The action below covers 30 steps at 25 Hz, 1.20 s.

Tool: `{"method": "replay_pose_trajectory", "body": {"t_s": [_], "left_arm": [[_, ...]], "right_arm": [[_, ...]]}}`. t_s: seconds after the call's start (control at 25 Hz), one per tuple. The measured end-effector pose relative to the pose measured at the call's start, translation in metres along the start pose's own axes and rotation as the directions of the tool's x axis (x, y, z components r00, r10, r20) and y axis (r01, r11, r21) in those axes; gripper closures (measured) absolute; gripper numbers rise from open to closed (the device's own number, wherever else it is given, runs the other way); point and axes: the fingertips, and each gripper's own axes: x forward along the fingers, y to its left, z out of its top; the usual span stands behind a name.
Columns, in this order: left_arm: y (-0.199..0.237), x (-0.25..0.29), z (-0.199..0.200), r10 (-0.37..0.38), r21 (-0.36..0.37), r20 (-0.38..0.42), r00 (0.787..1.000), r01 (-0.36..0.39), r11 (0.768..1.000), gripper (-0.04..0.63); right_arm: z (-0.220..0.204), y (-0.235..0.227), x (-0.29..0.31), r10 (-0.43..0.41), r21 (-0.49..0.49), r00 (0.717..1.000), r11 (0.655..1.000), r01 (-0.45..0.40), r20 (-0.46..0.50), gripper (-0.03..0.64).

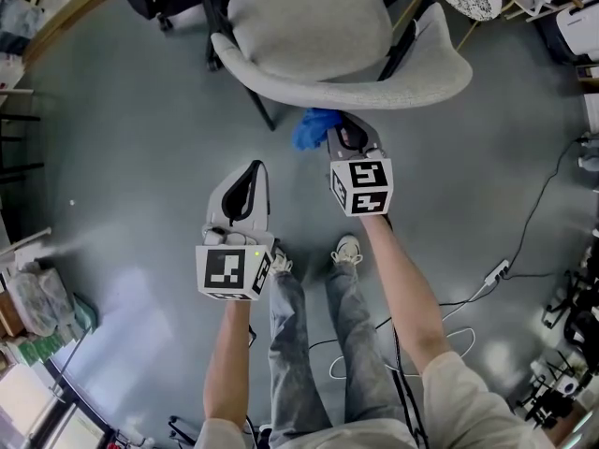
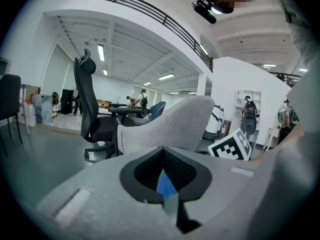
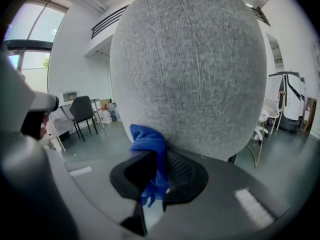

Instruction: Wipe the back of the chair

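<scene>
- The only print to be read is on the marker cubes: the one on the right gripper [image 1: 348,135] shows black-and-white square patterns on two faces [image 1: 361,187]. The cube on the left gripper [image 1: 253,169] shows another such pattern [image 1: 232,271]. There are no letters or brand names on either.
- The right gripper's cube also shows at the right of the left gripper view [image 2: 231,146].
- The grey fabric chair [image 1: 346,40] stands at the far side of the grey floor [image 1: 131,176]. Its curved back is turned toward the person.
- The right gripper [image 3: 161,156] is clenched on a blue cloth [image 3: 147,139]. The bunched cloth rises out of the jaws and presses against the lower left of the chair back [image 3: 190,69].
- From above, the cloth [image 1: 312,127] sits just under the near edge of the chair back, left of the right gripper's tip.
- The left gripper [image 2: 161,151] has its jaw tips together and grips nothing. It points toward the chair [image 2: 185,119] from nearer and further left, well clear of it.
- A strip of blue shows through the slit below the left gripper's closed tips.
- A black office chair [image 2: 92,119] stands beyond the grey one, to its left.
- A white power strip [image 1: 496,271] with trailing cables lies on the floor at the right.
</scene>
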Motion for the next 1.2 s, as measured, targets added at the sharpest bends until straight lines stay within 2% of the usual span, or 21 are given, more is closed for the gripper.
{"method": "replay_pose_trajectory", "body": {"t_s": [0.28,0.4,0.56,0.76,0.92,1.04,1.2], "left_arm": [[-0.006,0.003,0.003,-0.011,0.013,-0.005,1.0,0.011,1.0,0.591],[-0.011,0.004,0.006,-0.018,0.017,-0.005,1.0,0.018,1.0,0.591],[-0.013,0.005,0.008,-0.018,0.025,-0.002,1.0,0.018,1.0,0.591],[-0.017,0.004,0.01,-0.006,0.026,-0.009,1.0,0.006,1.0,0.591],[-0.023,0.003,0.012,-0.005,0.028,-0.011,1.0,0.005,1.0,0.59],[-0.03,0.004,0.017,-0.013,0.041,-0.009,1.0,0.013,0.999,0.591],[-0.035,0.003,0.021,-0.013,0.046,-0.004,1.0,0.013,0.999,0.591]], "right_arm": [[-0.029,-0.001,0.02,0.004,0.005,0.997,1.0,-0.004,-0.081,0.576],[-0.027,0.002,0.01,0.015,-0.003,0.998,1.0,-0.015,-0.067,0.575],[-0.016,0.017,-0.021,0.053,-0.073,0.998,0.996,-0.054,-0.021,0.575],[0.032,0.034,-0.081,0.097,-0.146,0.991,0.986,-0.083,0.089,0.577],[0.083,0.032,-0.122,0.088,-0.13,0.976,0.99,-0.062,0.2,0.577],[0.117,0.024,-0.142,0.079,-0.127,0.965,0.991,-0.048,0.252,0.577],[0.153,0.019,-0.151,0.09,-0.176,0.95,0.984,-0.038,0.299,0.577]]}}
